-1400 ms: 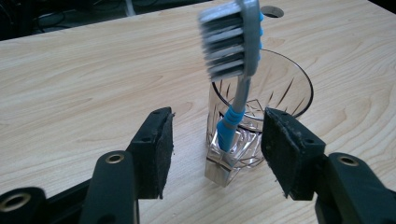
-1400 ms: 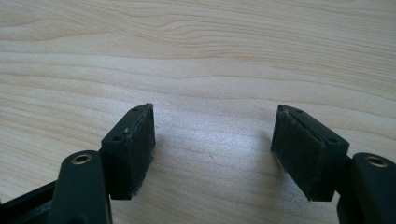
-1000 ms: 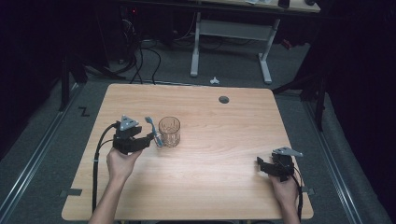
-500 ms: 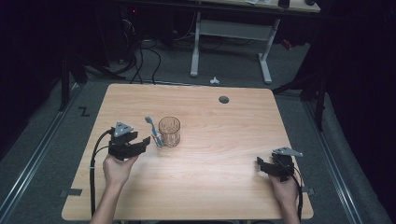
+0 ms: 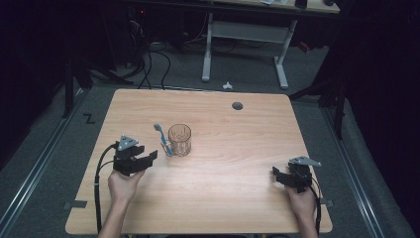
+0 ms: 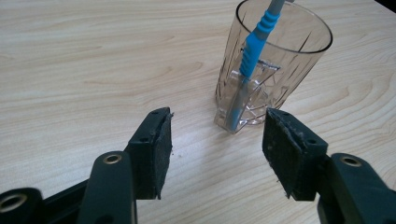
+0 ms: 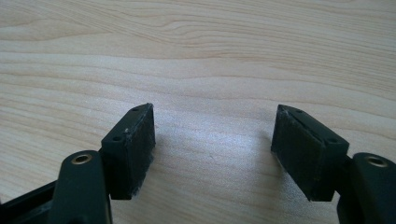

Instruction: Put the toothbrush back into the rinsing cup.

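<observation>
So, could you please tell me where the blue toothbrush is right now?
The toothbrush stands tilted inside the glass, left of centre on the table in the high view, head leaning out over the rim. The open left tongs sit just short of the glass.

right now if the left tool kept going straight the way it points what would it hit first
Probably the clear cut-glass tumbler holding the blue toothbrush. It stands straight ahead of the left tool, whose jaws are open with bare wooden table between; depth is uncertain.

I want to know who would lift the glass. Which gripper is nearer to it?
Left. The left gripper sits just short of the glass, jaws open and facing it. The right gripper rests far off near the table's opposite edge.
</observation>
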A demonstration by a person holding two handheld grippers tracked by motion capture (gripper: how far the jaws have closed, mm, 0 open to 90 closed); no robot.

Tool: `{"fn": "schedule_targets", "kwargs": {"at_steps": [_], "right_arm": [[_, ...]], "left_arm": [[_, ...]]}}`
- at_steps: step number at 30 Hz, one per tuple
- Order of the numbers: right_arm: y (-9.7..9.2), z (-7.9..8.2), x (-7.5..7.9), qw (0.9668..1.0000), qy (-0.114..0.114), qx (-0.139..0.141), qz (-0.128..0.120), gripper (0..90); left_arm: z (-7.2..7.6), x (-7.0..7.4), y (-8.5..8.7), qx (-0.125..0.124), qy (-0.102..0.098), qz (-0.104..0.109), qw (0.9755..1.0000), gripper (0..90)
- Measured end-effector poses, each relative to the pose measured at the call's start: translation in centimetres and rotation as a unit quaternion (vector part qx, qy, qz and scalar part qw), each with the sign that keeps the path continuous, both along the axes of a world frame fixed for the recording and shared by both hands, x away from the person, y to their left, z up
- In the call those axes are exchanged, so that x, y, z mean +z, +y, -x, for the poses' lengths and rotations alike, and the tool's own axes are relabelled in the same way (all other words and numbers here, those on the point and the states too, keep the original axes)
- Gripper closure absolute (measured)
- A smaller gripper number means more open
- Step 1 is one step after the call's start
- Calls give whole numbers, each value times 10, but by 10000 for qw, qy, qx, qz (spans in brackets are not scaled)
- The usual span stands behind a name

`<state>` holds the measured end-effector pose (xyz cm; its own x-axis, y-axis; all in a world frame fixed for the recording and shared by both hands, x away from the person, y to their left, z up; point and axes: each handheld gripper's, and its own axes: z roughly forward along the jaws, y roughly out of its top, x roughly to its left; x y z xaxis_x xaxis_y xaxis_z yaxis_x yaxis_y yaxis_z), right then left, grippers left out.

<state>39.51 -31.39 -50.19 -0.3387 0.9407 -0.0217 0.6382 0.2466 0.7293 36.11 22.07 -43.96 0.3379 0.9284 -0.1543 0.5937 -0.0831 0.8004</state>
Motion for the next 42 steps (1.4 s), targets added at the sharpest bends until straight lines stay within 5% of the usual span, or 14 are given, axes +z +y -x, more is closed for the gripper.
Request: {"fn": "schedule_targets", "kwargs": {"at_steps": [22,42], "right_arm": [[0,0,0,10000,-1,2,0,304],[0,0,0,10000,-1,-1,0,304]], "left_arm": [[10,-29,10,219,269,-23,9994,431],[9,-58,11,552,392,-439,9967,412]]}}
